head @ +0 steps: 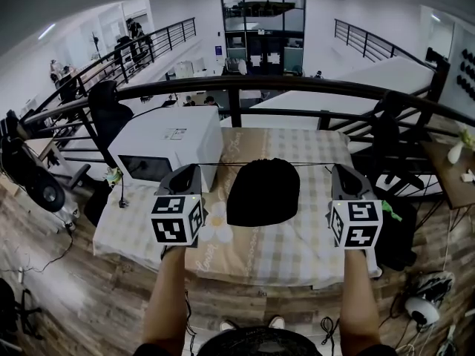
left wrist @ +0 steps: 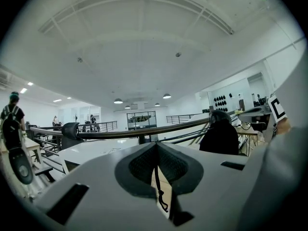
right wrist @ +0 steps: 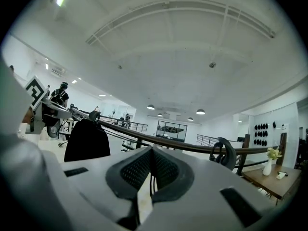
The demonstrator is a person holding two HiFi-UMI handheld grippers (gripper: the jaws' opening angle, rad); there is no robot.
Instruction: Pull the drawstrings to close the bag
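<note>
While the left gripper point(head: 188, 172) and the right gripper point(head: 342, 172) each pinch one of the drawstrings point(head: 215, 164) tight, with the black bag point(head: 263, 192) between them over the table point(head: 297, 251), the pulling looks under way, and next they should pull farther apart.

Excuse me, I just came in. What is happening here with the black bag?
A person holds a gripper in each hand. The left gripper is shut on one drawstring of the black bag, the right gripper on the other drawstring. Both strings run taut sideways from the bag, which stands on the checked tablecloth between the grippers. Its top looks drawn together, so the closing seems almost done.
</note>
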